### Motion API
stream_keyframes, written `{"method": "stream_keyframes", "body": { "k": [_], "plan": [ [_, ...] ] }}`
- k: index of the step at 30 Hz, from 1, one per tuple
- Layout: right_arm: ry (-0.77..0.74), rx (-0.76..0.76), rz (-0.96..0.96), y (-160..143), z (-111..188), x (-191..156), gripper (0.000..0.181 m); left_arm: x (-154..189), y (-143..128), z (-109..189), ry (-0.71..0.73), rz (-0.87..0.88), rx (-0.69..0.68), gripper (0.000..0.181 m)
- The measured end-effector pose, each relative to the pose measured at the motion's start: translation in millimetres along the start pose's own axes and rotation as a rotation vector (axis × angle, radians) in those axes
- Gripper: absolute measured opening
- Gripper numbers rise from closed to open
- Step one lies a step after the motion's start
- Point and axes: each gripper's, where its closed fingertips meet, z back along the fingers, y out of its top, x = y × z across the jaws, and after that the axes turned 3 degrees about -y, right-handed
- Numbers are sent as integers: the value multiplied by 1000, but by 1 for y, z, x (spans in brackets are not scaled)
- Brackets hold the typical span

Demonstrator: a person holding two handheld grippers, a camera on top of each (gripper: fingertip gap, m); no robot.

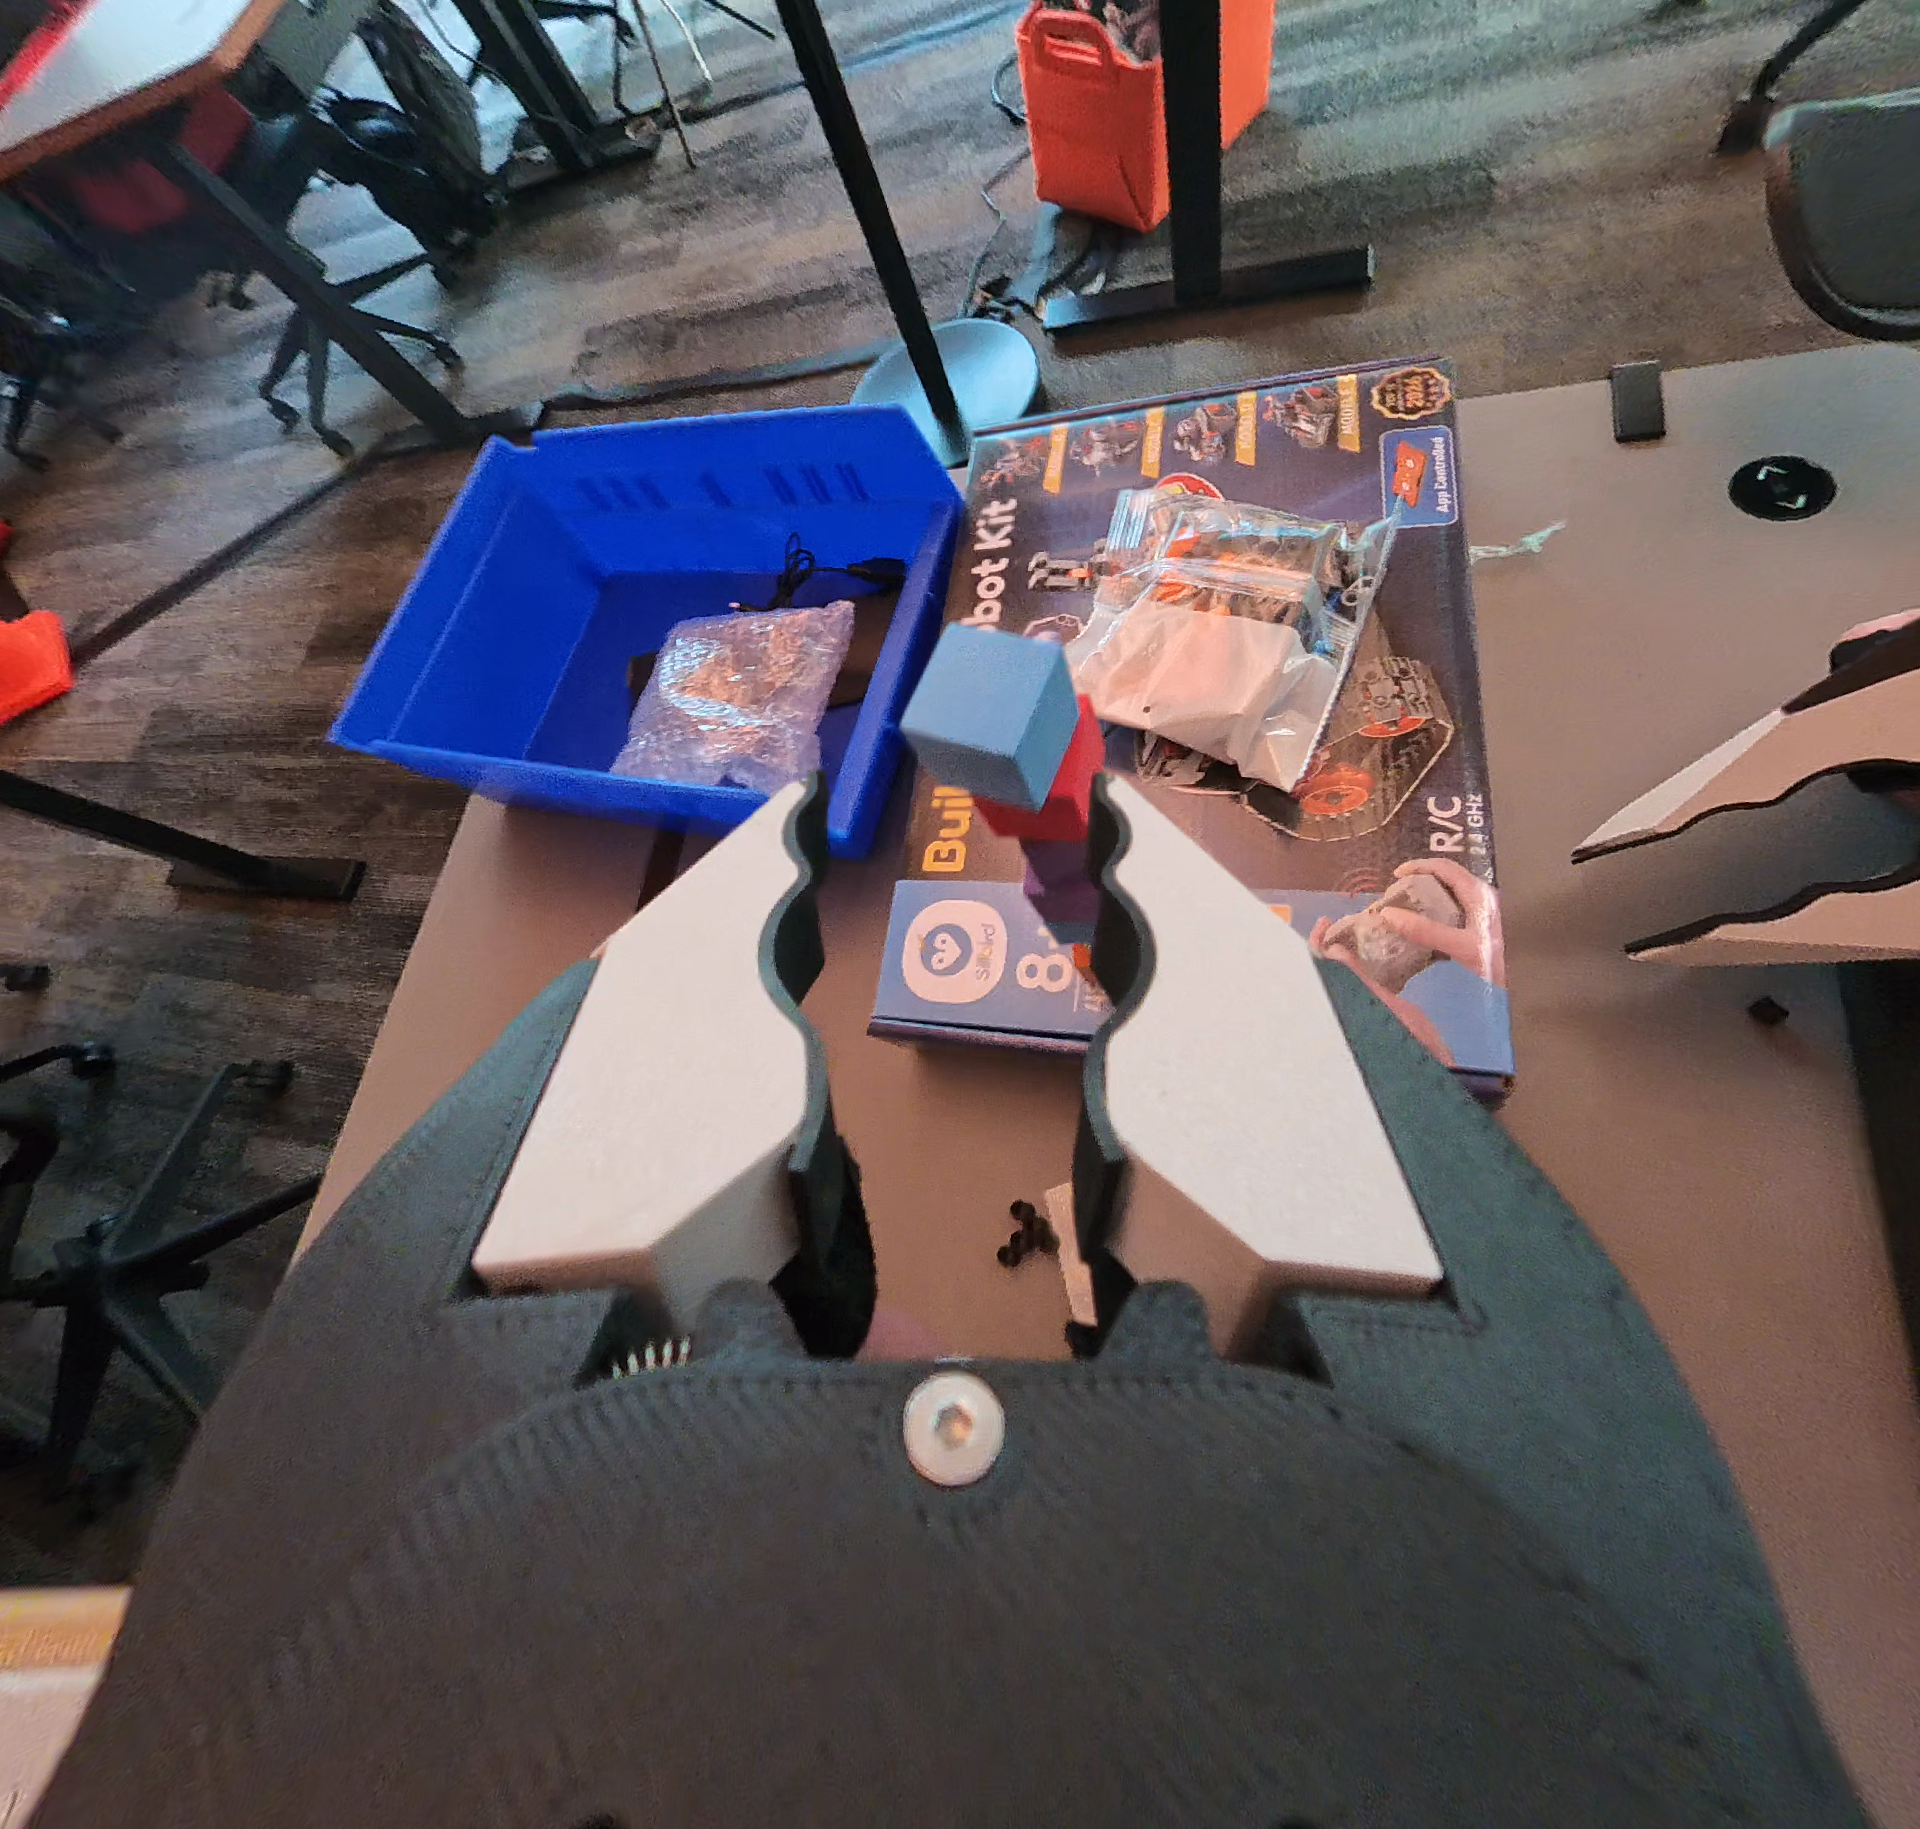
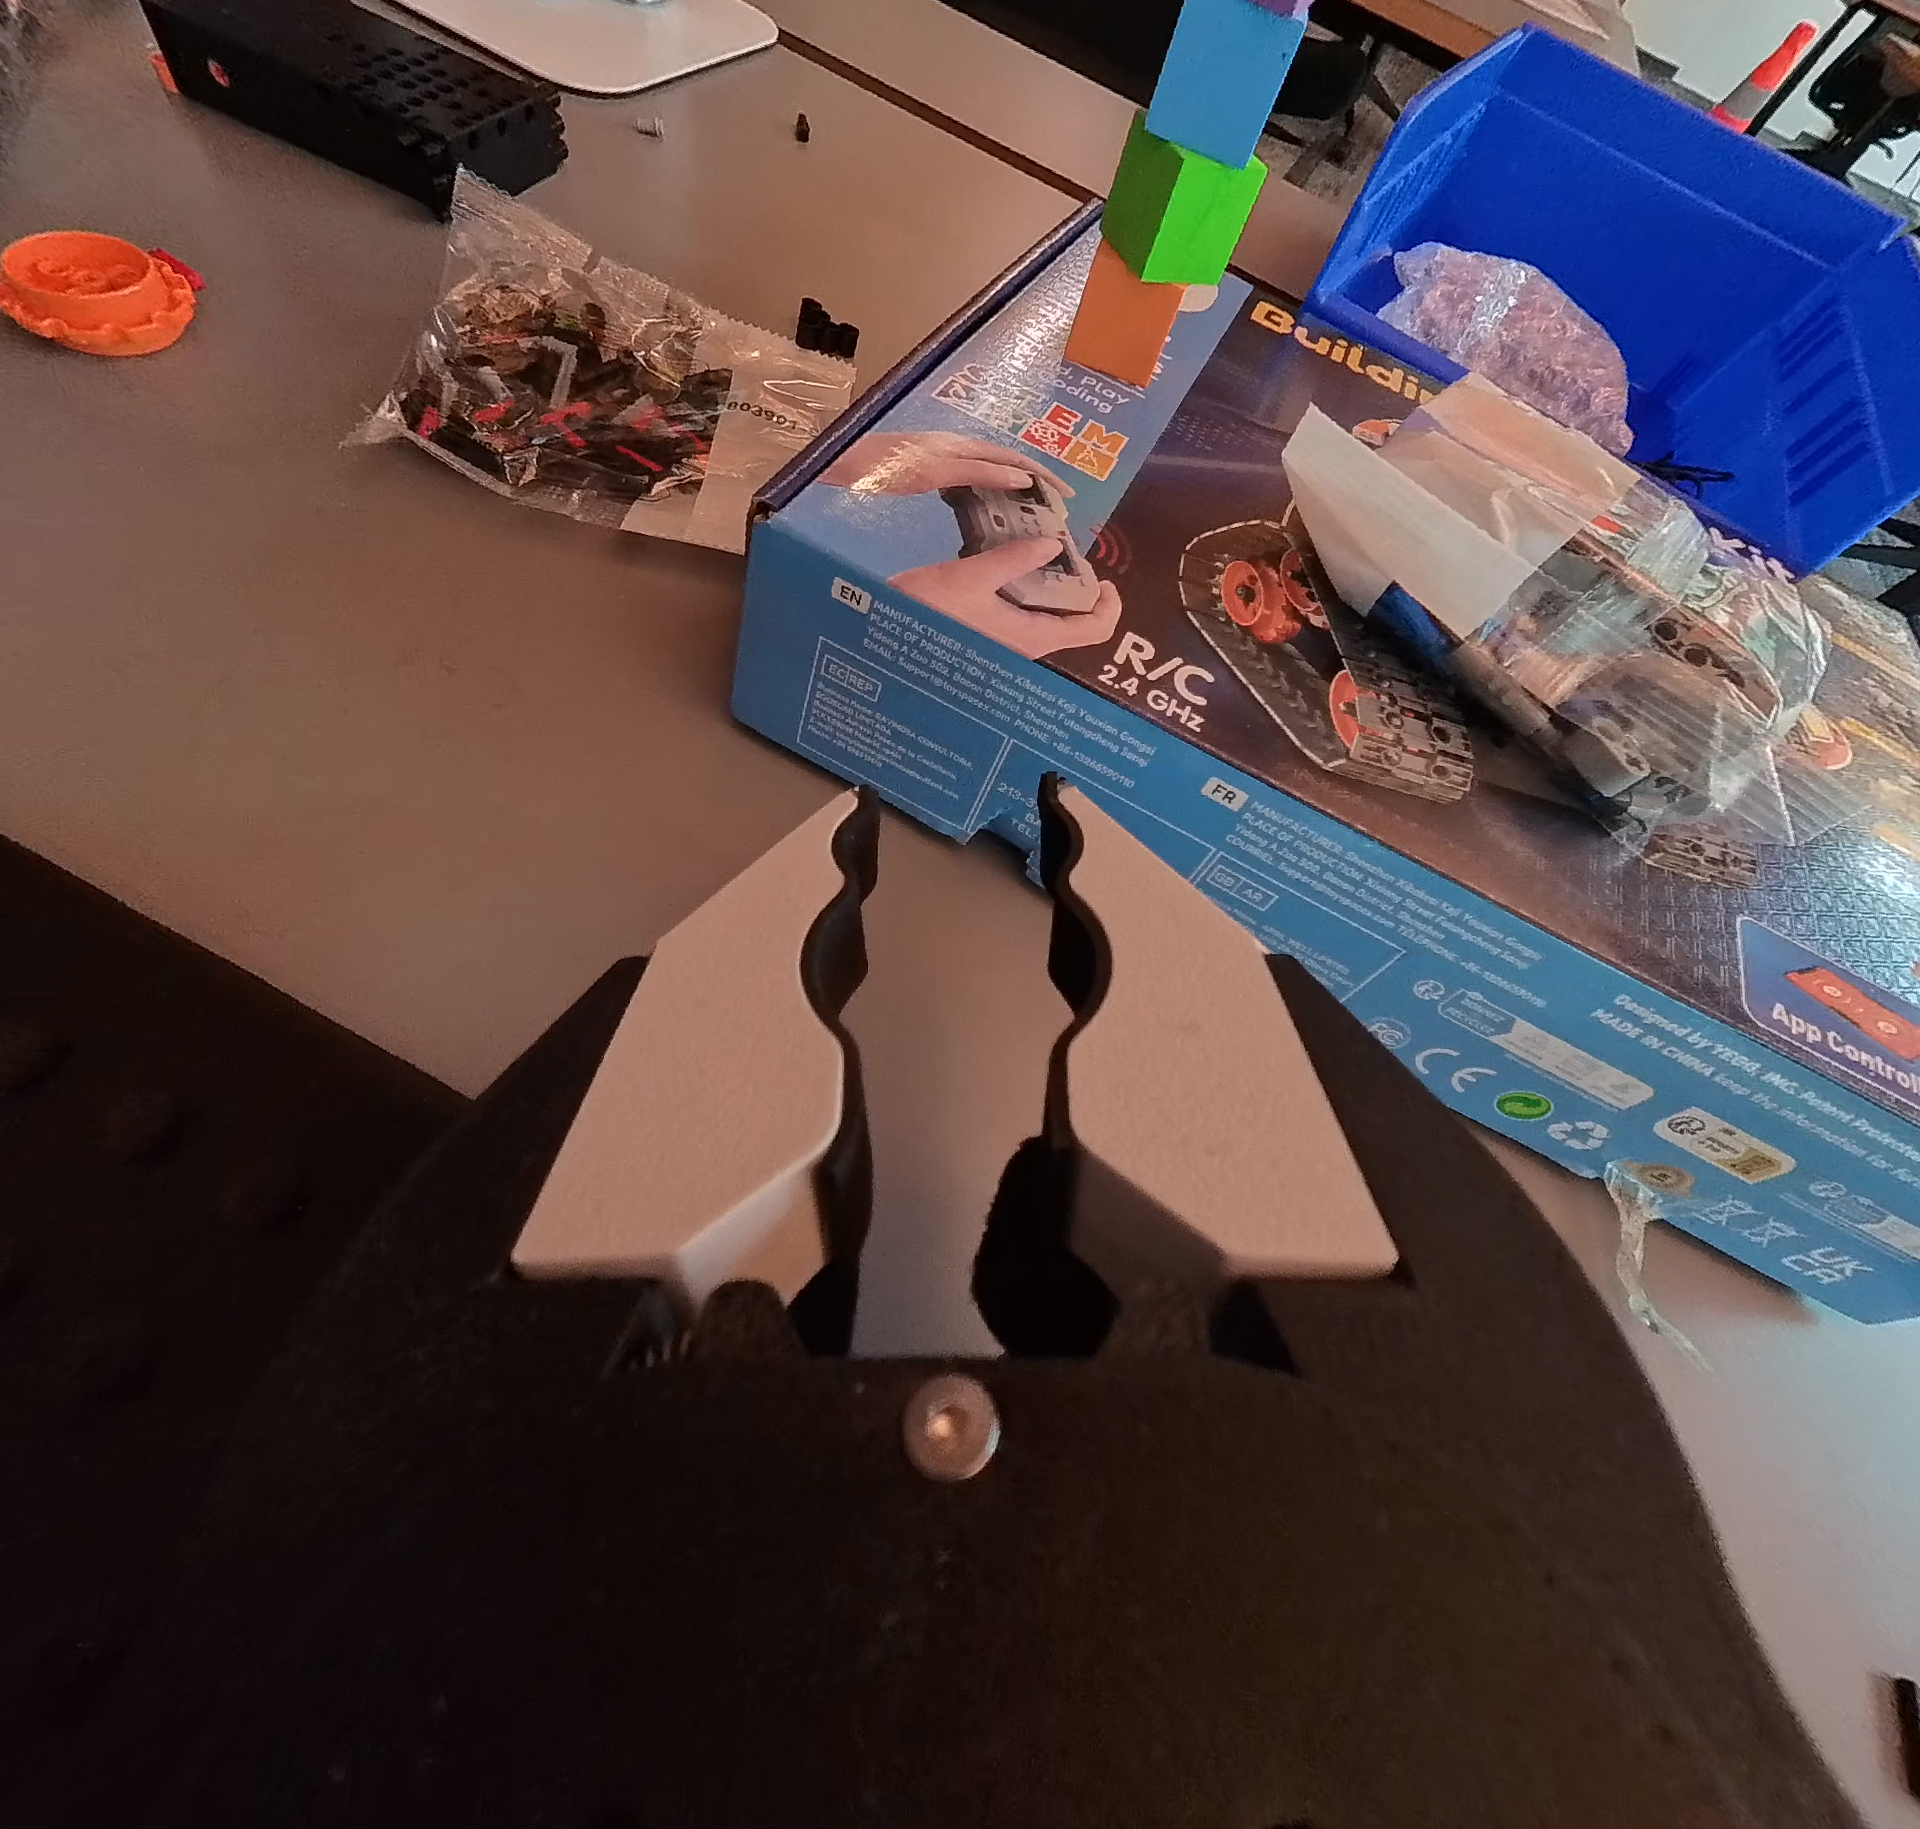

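With both jaws parted and empty, left gripper (image 1: 961, 792) above the tower (image 1: 1023, 771), right gripper (image 2: 951, 803) low by the box (image 2: 1299, 844): keep clear of the leaning blocks.

On the bench (image 2: 416, 688) lies a robot kit box (image 2: 1195, 906), flat. A stack of blocks (image 2: 1184, 200) stands on the box near one corner, and a clear bag of parts (image 1: 1226, 657) lies on the box lid farther along. A storage bin (image 1: 582, 616) sits touching the box's far long side, overhanging the bench edge, with a bubble-wrapped bundle (image 1: 738, 699) in it. In the right wrist view, a second bag of small parts (image 2: 582, 397) lies on the bench left of the box; farther left sits a round toothed part (image 2: 94, 293), and behind the bag a perforated block (image 2: 353, 86).
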Motion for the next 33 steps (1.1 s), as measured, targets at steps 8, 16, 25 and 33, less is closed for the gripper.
{"method": "stream_keyframes", "body": {
  "k": [8, 16, 25, 33],
  "plan": [
    [-3, -2, -10, 0, 0, 2, 28, 2, -65, 56, 217, 57, 31, 42],
    [17, 132, -119, 51, -4, 21, 4, 10, -196, 69, 332, 299, -3, 30],
    [-98, 44, -96, 105, -63, 81, 2, -9, -235, 60, 477, 199, -81, 2],
    [7, -143, -176, 98, -124, 84, 0, -12, -246, 62, 485, 237, -99, 2]
  ]
}}
